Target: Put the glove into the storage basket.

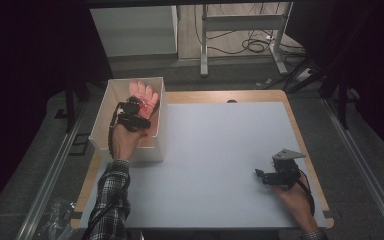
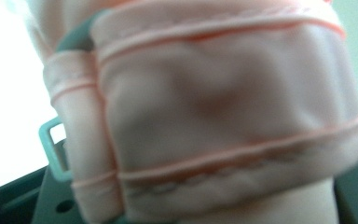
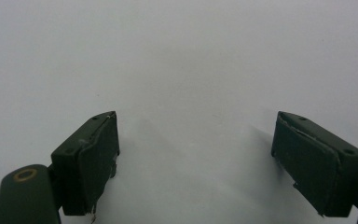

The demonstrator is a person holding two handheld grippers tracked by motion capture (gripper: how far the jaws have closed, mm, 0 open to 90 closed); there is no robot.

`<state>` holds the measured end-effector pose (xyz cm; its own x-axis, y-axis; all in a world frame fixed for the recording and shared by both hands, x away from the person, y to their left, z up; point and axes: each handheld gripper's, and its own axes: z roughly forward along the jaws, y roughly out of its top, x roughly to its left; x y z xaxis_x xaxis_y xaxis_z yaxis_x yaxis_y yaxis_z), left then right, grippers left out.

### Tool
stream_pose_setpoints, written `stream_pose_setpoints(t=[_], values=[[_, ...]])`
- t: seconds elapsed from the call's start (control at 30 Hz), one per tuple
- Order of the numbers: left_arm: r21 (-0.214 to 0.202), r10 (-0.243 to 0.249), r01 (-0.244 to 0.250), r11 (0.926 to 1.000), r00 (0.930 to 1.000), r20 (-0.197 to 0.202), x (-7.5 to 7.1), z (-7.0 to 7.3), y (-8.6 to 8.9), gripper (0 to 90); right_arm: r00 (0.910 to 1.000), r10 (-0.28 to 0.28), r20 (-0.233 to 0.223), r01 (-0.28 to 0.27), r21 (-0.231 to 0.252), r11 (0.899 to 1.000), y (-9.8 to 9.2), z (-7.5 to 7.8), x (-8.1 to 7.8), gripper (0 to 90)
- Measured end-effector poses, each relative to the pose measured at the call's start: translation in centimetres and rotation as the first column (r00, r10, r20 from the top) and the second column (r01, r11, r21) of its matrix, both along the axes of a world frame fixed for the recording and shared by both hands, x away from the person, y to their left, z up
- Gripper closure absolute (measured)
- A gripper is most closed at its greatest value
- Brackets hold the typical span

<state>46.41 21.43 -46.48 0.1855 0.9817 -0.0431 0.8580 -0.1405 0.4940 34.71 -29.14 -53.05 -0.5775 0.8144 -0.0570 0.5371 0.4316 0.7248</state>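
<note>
A pink glove (image 1: pixel 143 94) stands fingers-up inside the white box (image 1: pixel 161 131) at the table's left rear. My left gripper (image 1: pixel 140 107) reaches into the box and is shut on the glove's cuff. In the left gripper view the stitched pink cuff (image 2: pixel 223 107) sits right before the camera, with a teal buckle (image 2: pixel 51 149) at its left side. The dark jaws peek out at both bottom corners against the fabric. My right gripper (image 1: pixel 258 174) rests low at the table's right front, open, and its pads (image 3: pixel 93 154) stand wide apart over bare white surface.
A white mat (image 1: pixel 220 145) covers the wooden table. The box walls rise around the left hand. Beyond the table's far edge are a metal table frame (image 1: pixel 240 30) and cables on the floor.
</note>
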Motion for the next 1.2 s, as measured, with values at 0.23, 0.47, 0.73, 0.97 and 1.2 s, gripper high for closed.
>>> stream_pose_setpoints(t=[0.23, 0.47, 0.73, 0.97, 1.2], values=[[0.038, 0.000, 0.002, 0.9993, 0.9979, -0.065, 1.1, -0.8, -1.5, 34.6, 1.0000, 0.000, 0.000, 0.000, 0.000, 1.000, 0.0, 0.0, 0.0, 15.3], [0.040, 0.012, -0.006, 0.9992, 0.9891, -0.147, 2.1, -1.7, -1.8, 29.7, 1.0000, 0.000, 0.000, 0.000, 0.000, 1.000, 0.0, 0.0, 0.0, 15.3], [0.037, 0.031, -0.025, 0.9990, 0.9827, -0.183, 2.5, -2.0, -1.7, 13.8, 1.0000, 0.000, 0.000, 0.000, 0.000, 1.000, 0.0, 0.0, 0.0, 15.2], [0.008, 0.030, -0.029, 0.9995, 0.9871, -0.157, 2.0, -1.6, -1.2, 7.0, 1.0000, 0.000, 0.000, 0.000, 0.000, 1.000, 0.0, 0.0, 0.0, 15.2], [-0.005, 0.008, -0.009, 0.9999, 0.9944, -0.105, 1.2, -0.4, -0.8, 4.8, 1.0000, 0.000, 0.001, 0.000, 0.000, 1.000, 0.0, 0.0, 0.0, 15.2]])
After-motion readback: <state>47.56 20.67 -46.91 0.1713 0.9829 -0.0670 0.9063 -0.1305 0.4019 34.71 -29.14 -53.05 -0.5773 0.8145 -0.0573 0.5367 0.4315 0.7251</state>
